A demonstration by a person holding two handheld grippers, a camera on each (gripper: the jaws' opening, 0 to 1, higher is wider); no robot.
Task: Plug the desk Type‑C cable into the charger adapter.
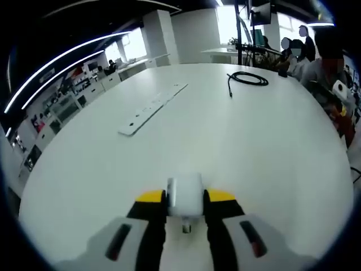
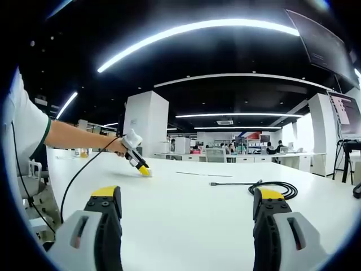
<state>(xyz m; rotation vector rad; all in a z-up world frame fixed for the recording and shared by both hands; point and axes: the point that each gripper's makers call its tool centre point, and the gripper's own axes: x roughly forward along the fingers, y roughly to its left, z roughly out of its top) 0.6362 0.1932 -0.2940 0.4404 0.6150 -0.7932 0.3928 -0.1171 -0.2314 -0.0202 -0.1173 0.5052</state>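
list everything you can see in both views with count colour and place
charger adapter: 1, white, clamped between the left gripper's jaws, low over the table
cable: 1, black, coiled on the far side of the table, one end trailing out
power strip: 1, white, lying flat on the table, left of the cable
table: 1, white, large and rounded
people: several, seated at the far right edge of the table and further back in the office
left gripper: 1, grey with yellow tips, shut on the adapter
right gripper: 1, grey with yellow tips, jaws wide apart, holding nothing
person's arm: 1, white sleeve, holding the left gripper
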